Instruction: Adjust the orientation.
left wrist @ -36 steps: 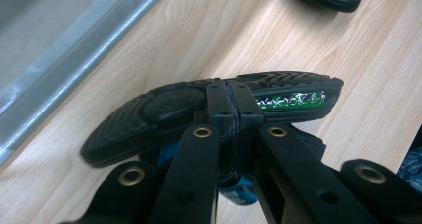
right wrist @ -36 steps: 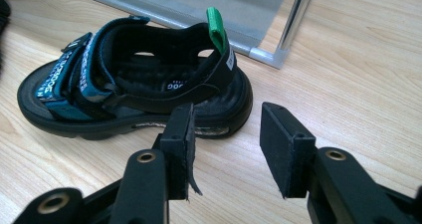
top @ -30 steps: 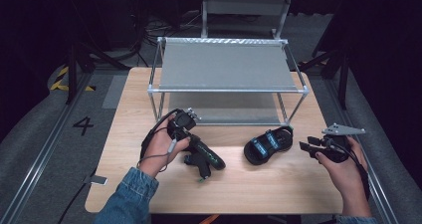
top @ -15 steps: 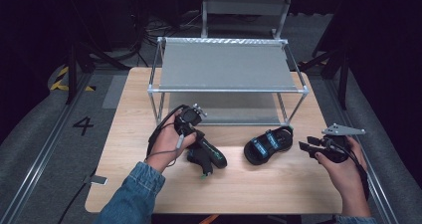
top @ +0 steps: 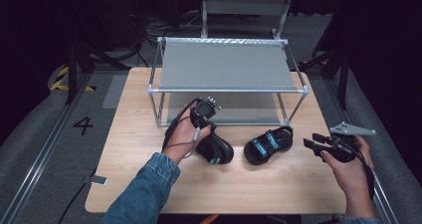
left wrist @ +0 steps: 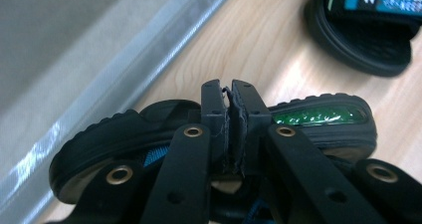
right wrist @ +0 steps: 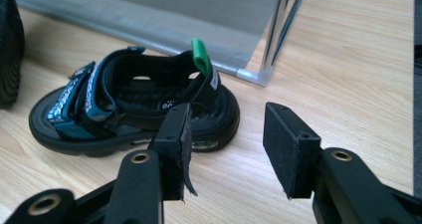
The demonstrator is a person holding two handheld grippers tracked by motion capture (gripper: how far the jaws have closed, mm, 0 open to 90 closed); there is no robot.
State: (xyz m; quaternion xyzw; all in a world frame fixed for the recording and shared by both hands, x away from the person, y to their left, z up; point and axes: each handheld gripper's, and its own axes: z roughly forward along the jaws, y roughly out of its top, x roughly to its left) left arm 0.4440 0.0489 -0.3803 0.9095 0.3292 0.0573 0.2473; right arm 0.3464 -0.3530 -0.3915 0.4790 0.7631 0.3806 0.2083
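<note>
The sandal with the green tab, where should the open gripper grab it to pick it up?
Probably by the heel strap under the green tab. The sandal stands upright on its sole on the table, heel toward the right gripper, whose jaws stand open. Coming straight in from the heel side, the thin raised strap should fit between the jaws more easily than the thick sole.

My table (top: 149, 184): light wood, bare toward near edge. Metal-framed rack (top: 226, 67) stands at far half, grey shelves. Two sandals ahead of rack: left sandal (top: 216, 152) on its side under my hand, right sandal (top: 266, 144) upright beside it.
</note>
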